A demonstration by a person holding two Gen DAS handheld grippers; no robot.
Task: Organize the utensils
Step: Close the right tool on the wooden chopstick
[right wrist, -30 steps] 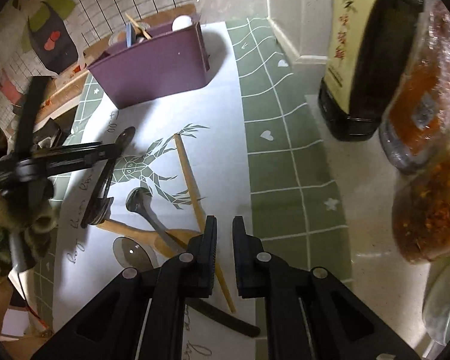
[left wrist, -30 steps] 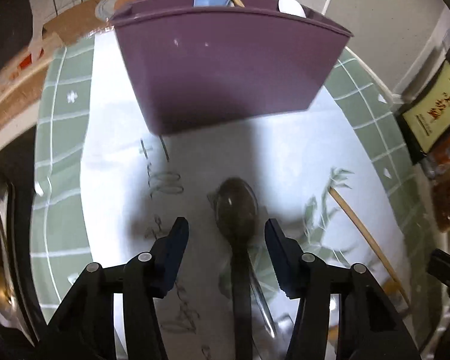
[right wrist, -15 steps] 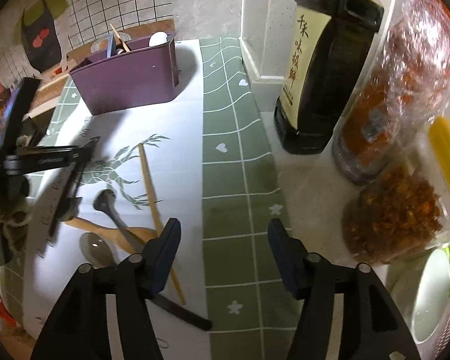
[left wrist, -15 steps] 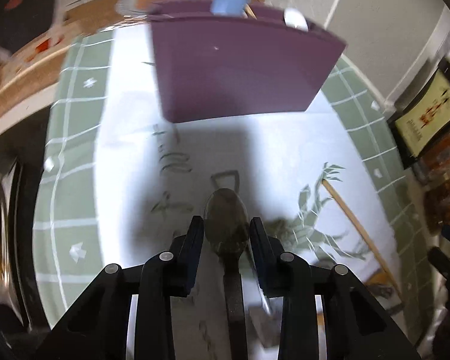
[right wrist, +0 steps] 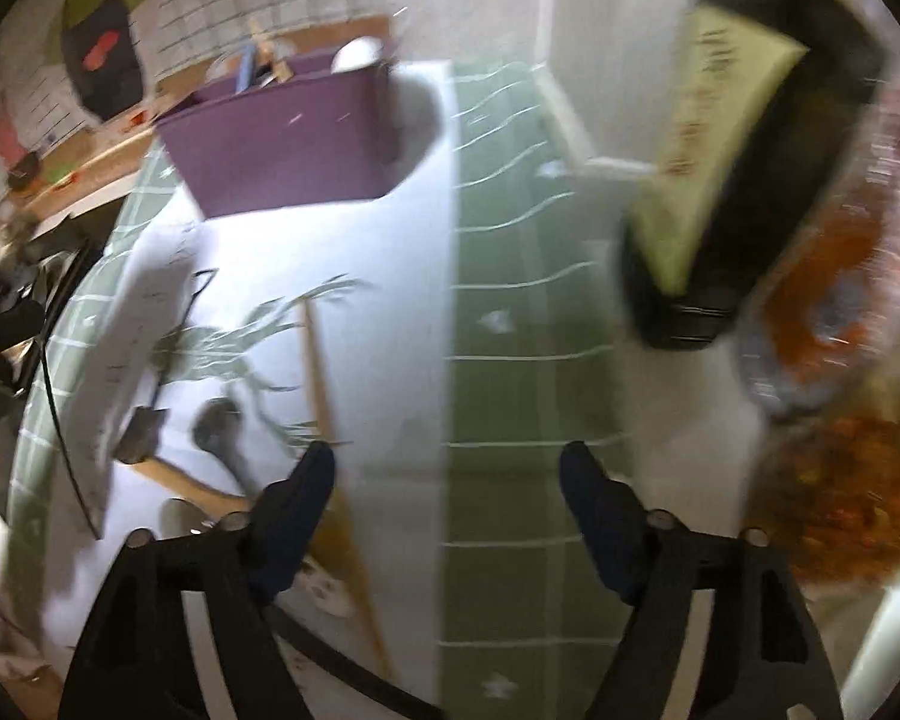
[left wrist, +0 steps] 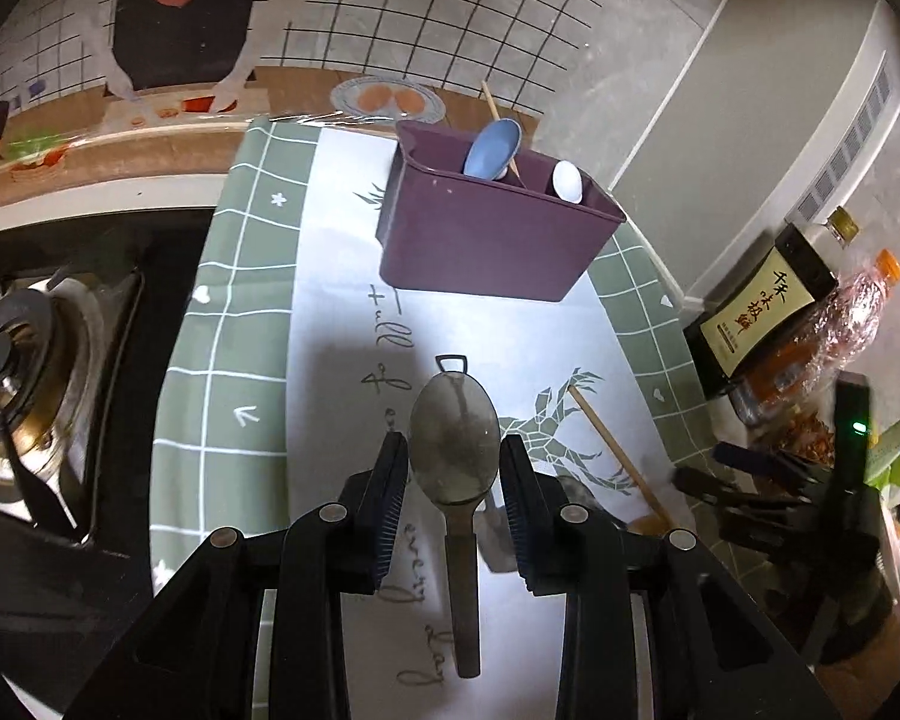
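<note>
The left claw (left wrist: 453,461) is clamped on the bowl of a metal spoon (left wrist: 455,447), its fingers pressing the bowl's two edges while the handle hangs back toward the camera; the spoon appears lifted clear of the counter (left wrist: 222,324). The right claw (right wrist: 447,468) stands wide apart and holds nothing, above the green checked mat; its view is smeared by motion.

The risk, as I judge it, lies in that grip: a smooth, curved bowl held only at its rims could pivot or slide out, and the long handle would swing it down. The purple caddy (left wrist: 486,234) stands at the far end of the mat, and a tilted spoon could catch its near wall instead of dropping inside.

Counted: one caddy, already holding one blue spoon (left wrist: 493,150), one white spoon (left wrist: 567,181) and one chopstick (left wrist: 498,120). One spoon is in the left claw. On the mat lie one loose chopstick (right wrist: 324,384), one dark ladle-like utensil (right wrist: 219,426) and one wooden spoon (right wrist: 192,483); others nearby are too blurred to count.
</note>
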